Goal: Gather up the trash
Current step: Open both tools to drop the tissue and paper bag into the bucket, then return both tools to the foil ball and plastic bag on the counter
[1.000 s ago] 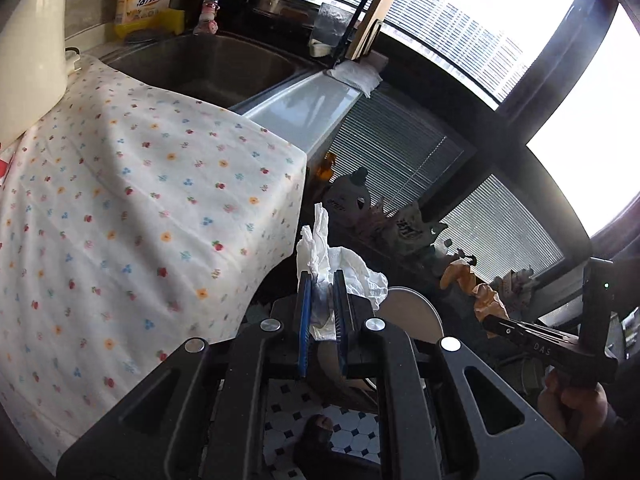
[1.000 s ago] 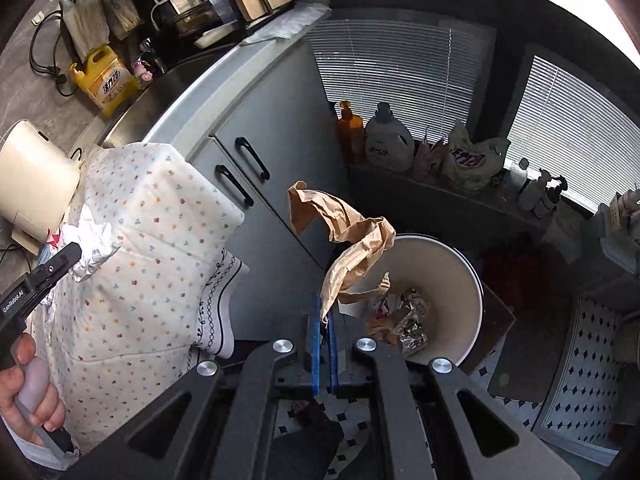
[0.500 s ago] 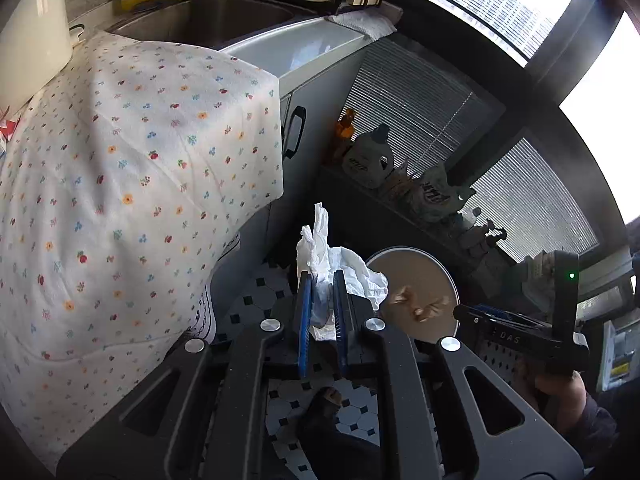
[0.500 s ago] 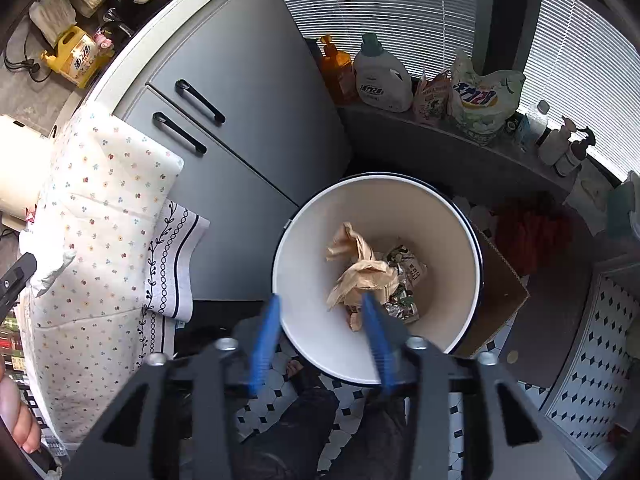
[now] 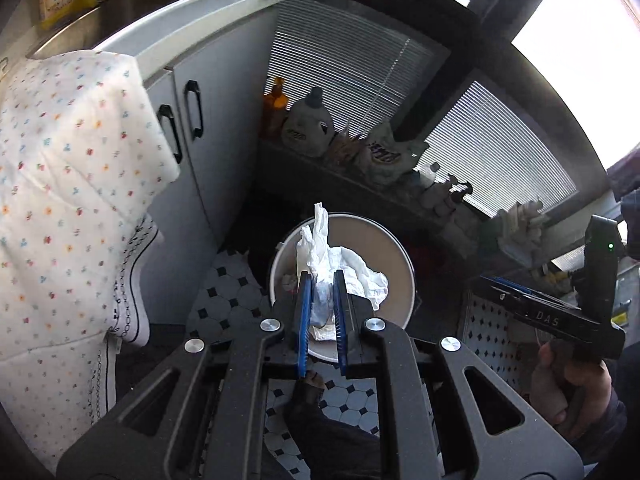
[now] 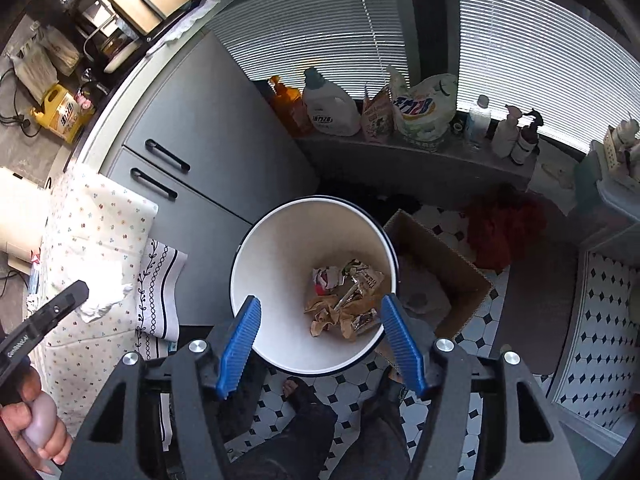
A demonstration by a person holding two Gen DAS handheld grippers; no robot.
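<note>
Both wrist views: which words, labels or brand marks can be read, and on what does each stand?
"DAS": on the black body of the right claw, seen from the left wrist.
The print on the black left claw, seen from the right wrist, is too small to read.
The white detergent jug, the white-and-green refill pouch and the yellow cleaner bottle carry labels, too blurred to read.

Home kitchen, steel sink (image 5: 132, 4), grey cabinets (image 6: 208, 128), detergent bottles (image 6: 330, 106), tiled floor (image 6: 608, 320)
</note>
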